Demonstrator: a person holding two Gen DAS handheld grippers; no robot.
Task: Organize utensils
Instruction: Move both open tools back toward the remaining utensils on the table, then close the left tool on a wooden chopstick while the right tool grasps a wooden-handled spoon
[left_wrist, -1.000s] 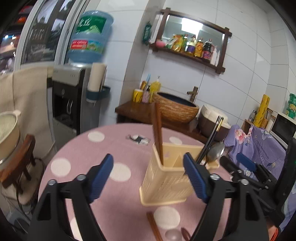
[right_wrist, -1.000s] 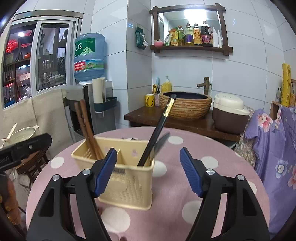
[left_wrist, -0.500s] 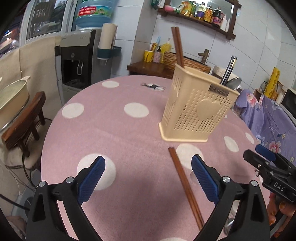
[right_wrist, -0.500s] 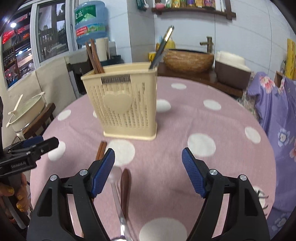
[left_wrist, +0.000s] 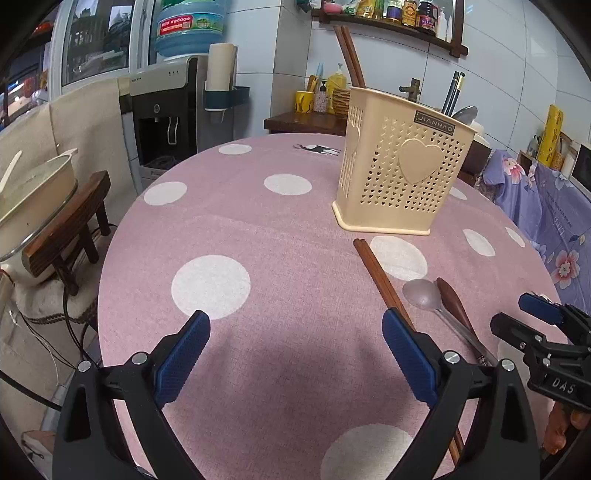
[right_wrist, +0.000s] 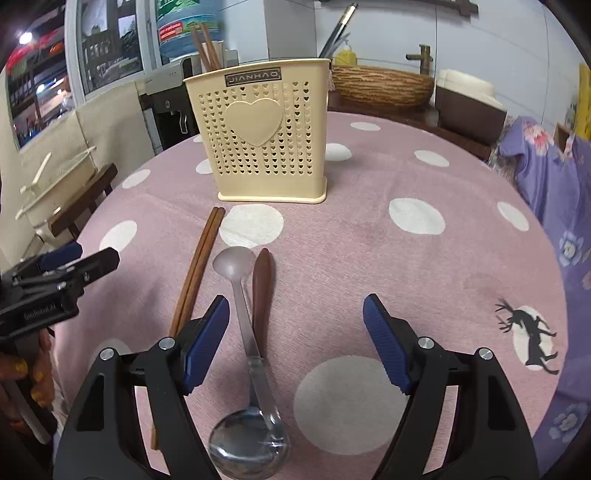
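A cream perforated utensil holder (left_wrist: 402, 170) (right_wrist: 266, 133) stands on the pink dotted table, holding brown chopsticks (left_wrist: 349, 55), black chopsticks (left_wrist: 453, 92) and a spoon. A pair of brown chopsticks (right_wrist: 197, 269) (left_wrist: 380, 277), a clear plastic spoon (right_wrist: 240, 295) (left_wrist: 424, 295) and a metal spoon with a brown handle (right_wrist: 260, 295) (left_wrist: 452, 299) lie on the table in front of it. My left gripper (left_wrist: 295, 354) is open and empty, left of these. My right gripper (right_wrist: 295, 332) is open and empty, low over the spoons.
The round table (left_wrist: 258, 229) drops off at its left edge toward a wooden stool (left_wrist: 66, 229) with a cream pot. A water dispenser (left_wrist: 170, 110) and a side counter with a basin (right_wrist: 380, 85) stand behind. A purple floral cloth (right_wrist: 554, 177) lies at the right.
Both grippers have pulled back and down from the holder toward the near table edge. The loose chopsticks and spoons have come into view below them.
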